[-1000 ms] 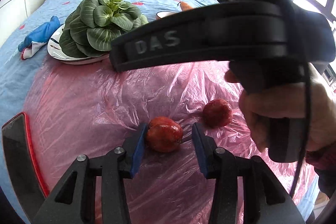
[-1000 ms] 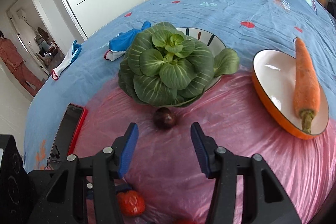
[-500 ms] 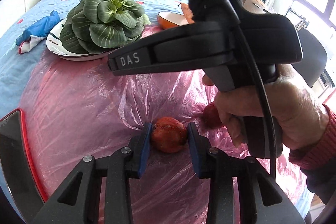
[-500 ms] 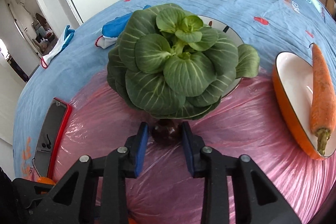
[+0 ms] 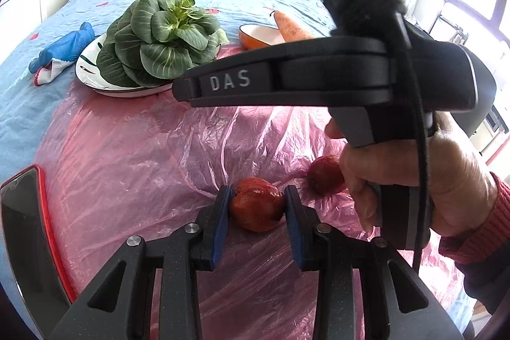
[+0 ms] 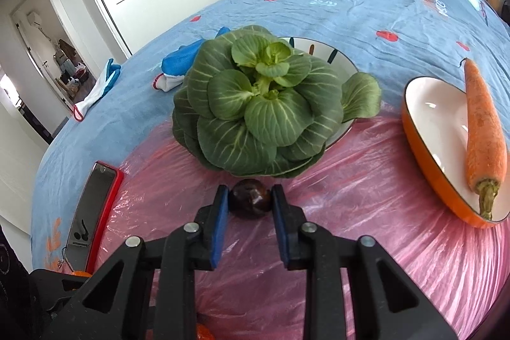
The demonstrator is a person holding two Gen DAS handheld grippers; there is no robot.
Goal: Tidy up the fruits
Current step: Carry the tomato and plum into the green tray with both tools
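My left gripper is shut on a red fruit that rests on the pink plastic sheet. A second red fruit lies just to its right, partly hidden by a person's hand holding the other tool. In the right wrist view, my right gripper has its jaws closing on a small dark round fruit. Both blue pads touch its sides. This fruit sits on the plastic right below the leafy green vegetable.
The green vegetable fills a white plate. A carrot lies in an orange dish at the right. A phone in a red case lies at the left. Blue gloves lie on the blue bedspread.
The right gripper moved forward to the dark fruit and its jaws came together on it. The left gripper's jaws shut on the red fruit.
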